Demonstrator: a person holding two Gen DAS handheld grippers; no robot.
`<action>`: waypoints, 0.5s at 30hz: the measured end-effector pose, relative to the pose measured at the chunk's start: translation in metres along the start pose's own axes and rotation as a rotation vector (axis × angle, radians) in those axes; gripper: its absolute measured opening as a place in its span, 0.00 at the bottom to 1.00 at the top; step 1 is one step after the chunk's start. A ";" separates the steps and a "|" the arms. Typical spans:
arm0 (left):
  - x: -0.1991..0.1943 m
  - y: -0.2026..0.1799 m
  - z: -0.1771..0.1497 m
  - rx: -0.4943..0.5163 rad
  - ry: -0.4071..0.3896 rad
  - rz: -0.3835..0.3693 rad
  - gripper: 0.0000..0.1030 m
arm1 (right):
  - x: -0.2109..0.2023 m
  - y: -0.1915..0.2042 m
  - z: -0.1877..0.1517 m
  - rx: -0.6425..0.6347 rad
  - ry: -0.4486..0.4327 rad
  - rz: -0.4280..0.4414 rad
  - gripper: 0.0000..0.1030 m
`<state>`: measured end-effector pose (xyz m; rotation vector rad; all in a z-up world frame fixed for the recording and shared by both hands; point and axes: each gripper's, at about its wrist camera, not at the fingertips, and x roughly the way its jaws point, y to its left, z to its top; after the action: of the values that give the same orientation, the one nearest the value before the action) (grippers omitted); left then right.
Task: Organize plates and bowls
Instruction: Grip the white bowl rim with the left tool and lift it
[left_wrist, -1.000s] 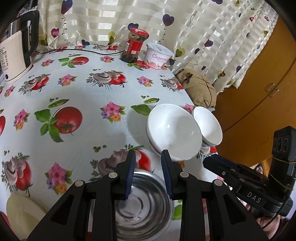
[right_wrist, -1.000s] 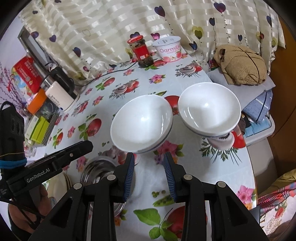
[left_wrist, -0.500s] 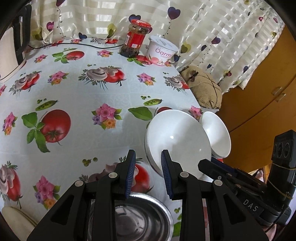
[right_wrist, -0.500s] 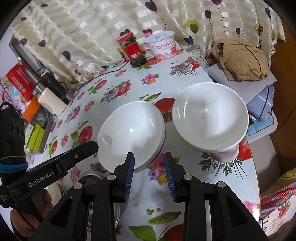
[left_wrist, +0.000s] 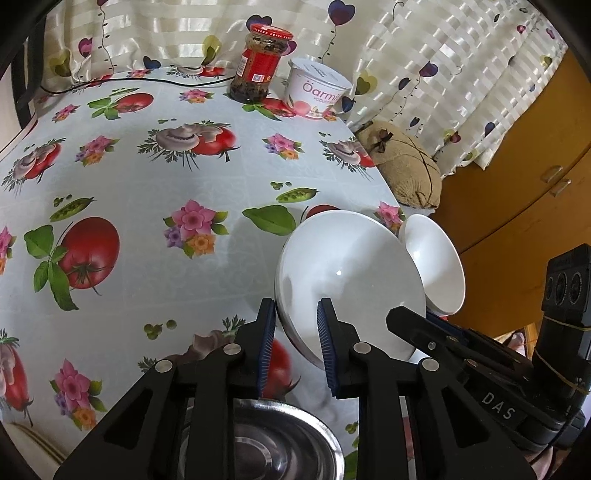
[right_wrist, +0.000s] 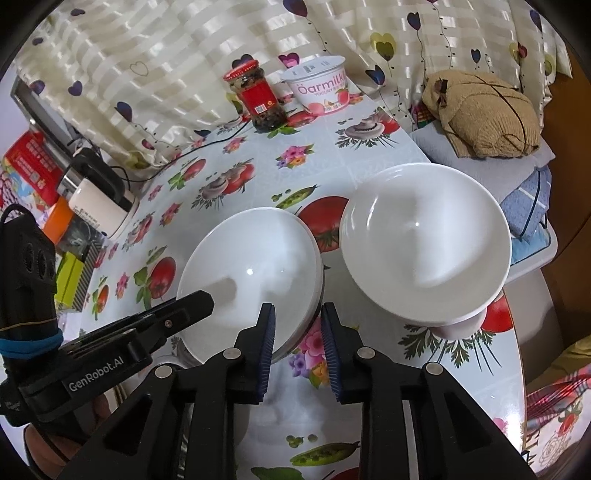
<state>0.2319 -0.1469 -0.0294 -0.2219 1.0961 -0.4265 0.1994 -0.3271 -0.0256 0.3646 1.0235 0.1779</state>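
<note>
black left tongs (left_wrist: 295, 325) and right tongs (right_wrist: 297, 325) both straddle the rim of the near white bowl (right_wrist: 251, 273), jaws just closing, not yet pinching. risk: glazed rim slips or tips from two-sided pull, knocking second bowl (right_wrist: 424, 254) beside it near worktop (left_wrist: 147, 177) edge; steel bowl (left_wrist: 273, 446) below.

Two close wrist fisheyes angled steeply down, sharing the white bowl (left_wrist: 351, 280) (right_wrist: 251, 280) from opposite sides.

Both the left gripper (left_wrist: 295, 338) and the right gripper (right_wrist: 297, 339) tilt steeply downward, side by side, fingers just narrowing, pads apart.
</note>
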 end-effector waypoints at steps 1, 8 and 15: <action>0.000 0.000 0.000 0.003 -0.001 0.000 0.23 | 0.000 0.000 0.000 0.000 0.001 0.000 0.24; 0.002 -0.001 -0.001 0.010 0.006 0.008 0.19 | 0.003 -0.002 0.002 0.007 0.010 0.001 0.24; -0.003 -0.002 -0.003 0.014 0.001 0.011 0.19 | 0.000 0.002 0.000 -0.009 0.004 -0.012 0.24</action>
<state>0.2275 -0.1475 -0.0269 -0.2030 1.0945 -0.4249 0.1996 -0.3254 -0.0247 0.3503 1.0285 0.1728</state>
